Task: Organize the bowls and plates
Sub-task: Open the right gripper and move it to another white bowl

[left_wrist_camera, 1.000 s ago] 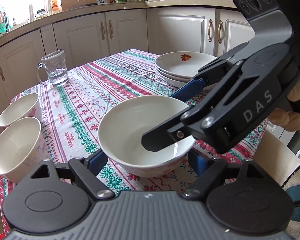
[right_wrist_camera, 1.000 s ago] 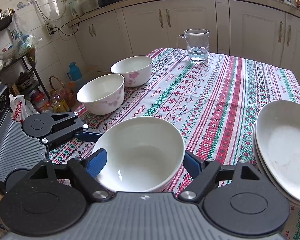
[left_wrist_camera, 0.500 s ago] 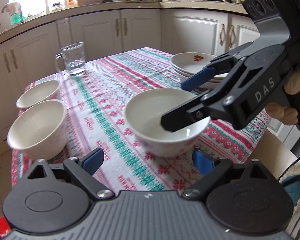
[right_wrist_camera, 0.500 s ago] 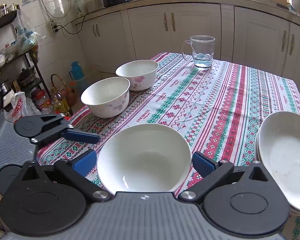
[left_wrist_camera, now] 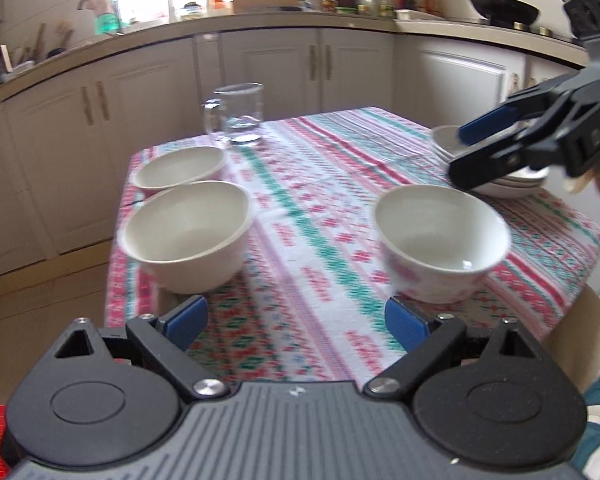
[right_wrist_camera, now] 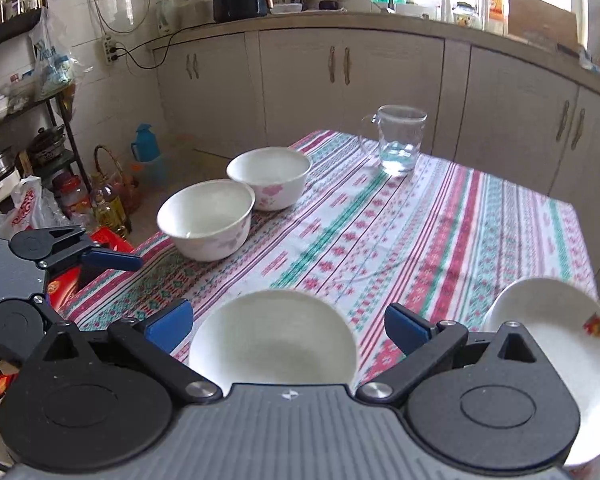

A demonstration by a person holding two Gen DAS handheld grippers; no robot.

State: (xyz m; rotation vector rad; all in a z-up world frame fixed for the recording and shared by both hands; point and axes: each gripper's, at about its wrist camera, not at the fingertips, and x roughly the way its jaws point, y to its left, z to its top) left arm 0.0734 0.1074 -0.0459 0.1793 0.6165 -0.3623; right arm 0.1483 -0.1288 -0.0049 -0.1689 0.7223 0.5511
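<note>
1. The left gripper (left_wrist_camera: pixel 296 318) is hovering with its blue-padded fingers (left_wrist_camera: pixel 188 316) spread wide and nothing between them, over the near edge of the worktop (left_wrist_camera: pixel 340 216).
2. The right gripper (right_wrist_camera: pixel 288 320) is also standing with its fingers (right_wrist_camera: pixel 170 320) spread wide; the near bowl (right_wrist_camera: pixel 272 340) is sitting in the gap, but the pads are not touching it.
3. That near bowl (left_wrist_camera: pixel 440 240) is resting upright, mouth up, close to the worktop's near edge; being round, it is showing no long axis.
4. Two more bowls are standing upright and just beside each other near the left edge: the middle bowl (right_wrist_camera: pixel 206 218) and the far bowl (right_wrist_camera: pixel 270 176), both bearing faint pink flower prints.
5. A stack of plates (right_wrist_camera: pixel 556 344) is lying flat at the right edge, the top plate carrying a small red motif.
6. A glass mug (right_wrist_camera: pixel 400 138) is standing upright at the far end, handle pointing left in the right wrist view.
7. The letters "DAS" are reading on the right gripper's body in the left wrist view; a white bag beside the worktop is showing red lettering too blurred to read.
8. The striped tablecloth is lying open between the bowls and the plates, leaving room down the middle.
</note>
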